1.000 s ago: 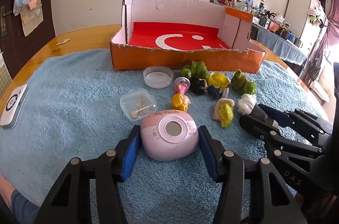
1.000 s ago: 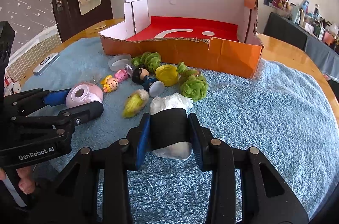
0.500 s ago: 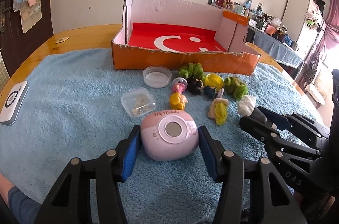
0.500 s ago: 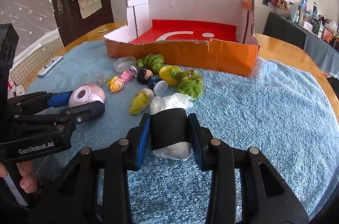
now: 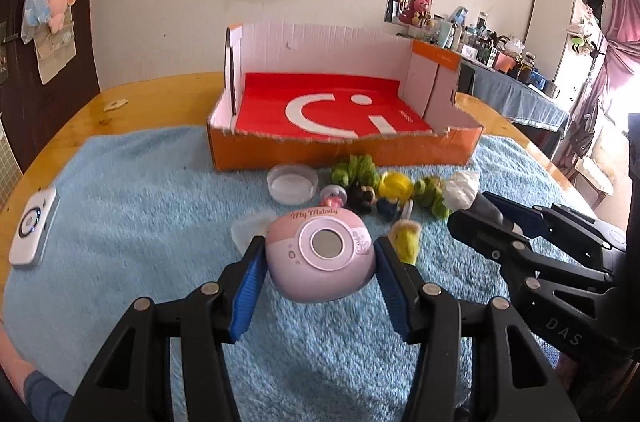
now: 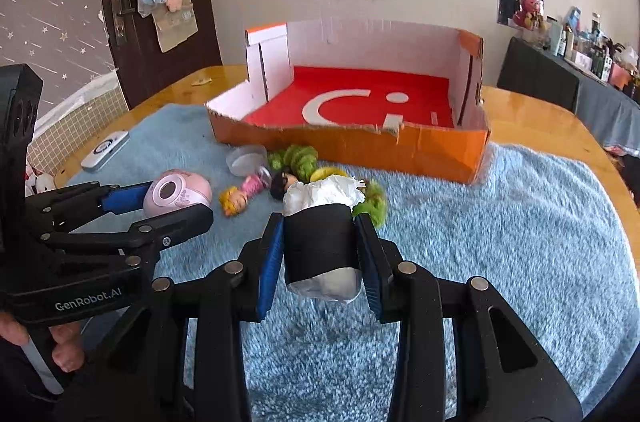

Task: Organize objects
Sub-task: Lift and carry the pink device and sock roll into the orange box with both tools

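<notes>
A round wooden table [image 5: 132,94] carried a blue towel [image 5: 120,206] over most of its top; a small pale scrap [image 5: 114,104] lay near its far-left edge.

"My Melody" on pink gadget [image 5: 320,254]; "GenRobot.AI" on left hand-held gripper [image 6: 160,212]

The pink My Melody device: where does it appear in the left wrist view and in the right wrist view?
Left wrist view: the pink My Melody device is at lower centre, between the jaws of the left gripper.
Right wrist view: it is at the left, held in the same gripper.
Shared landmark: the orange cardboard box with the red floor, behind the toys in both views.
</notes>
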### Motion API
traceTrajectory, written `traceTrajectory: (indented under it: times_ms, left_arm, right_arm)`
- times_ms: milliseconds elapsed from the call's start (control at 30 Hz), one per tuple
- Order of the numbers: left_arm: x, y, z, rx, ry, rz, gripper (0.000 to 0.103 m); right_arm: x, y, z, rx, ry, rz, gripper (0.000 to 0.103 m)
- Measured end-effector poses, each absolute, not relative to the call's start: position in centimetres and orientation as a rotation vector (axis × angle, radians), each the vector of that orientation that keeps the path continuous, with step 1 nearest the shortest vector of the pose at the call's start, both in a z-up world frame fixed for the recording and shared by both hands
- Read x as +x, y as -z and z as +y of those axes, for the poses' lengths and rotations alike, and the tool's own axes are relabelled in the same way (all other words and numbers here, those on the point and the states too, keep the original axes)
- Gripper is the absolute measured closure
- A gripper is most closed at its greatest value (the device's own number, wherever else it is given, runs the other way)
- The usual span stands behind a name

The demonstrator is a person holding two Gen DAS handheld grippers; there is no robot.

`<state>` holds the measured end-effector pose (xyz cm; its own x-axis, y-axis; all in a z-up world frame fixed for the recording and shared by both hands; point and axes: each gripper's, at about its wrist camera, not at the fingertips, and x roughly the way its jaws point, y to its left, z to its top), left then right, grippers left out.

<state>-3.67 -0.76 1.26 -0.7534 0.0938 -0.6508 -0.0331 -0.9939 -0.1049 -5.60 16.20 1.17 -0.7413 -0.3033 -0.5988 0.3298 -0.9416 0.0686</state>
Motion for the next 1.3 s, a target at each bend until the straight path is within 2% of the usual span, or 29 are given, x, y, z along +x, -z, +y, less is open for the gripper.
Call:
traceTrajectory:
  times_ms: [1300]
  left_arm:
    - [-14.9, -7.6, -1.6, -0.979, -2.888, -0.087, 0.047]
  right_arm:
    - [-15.3, -6.1, 16.8, 0.875, 2.658, -0.039, 0.069]
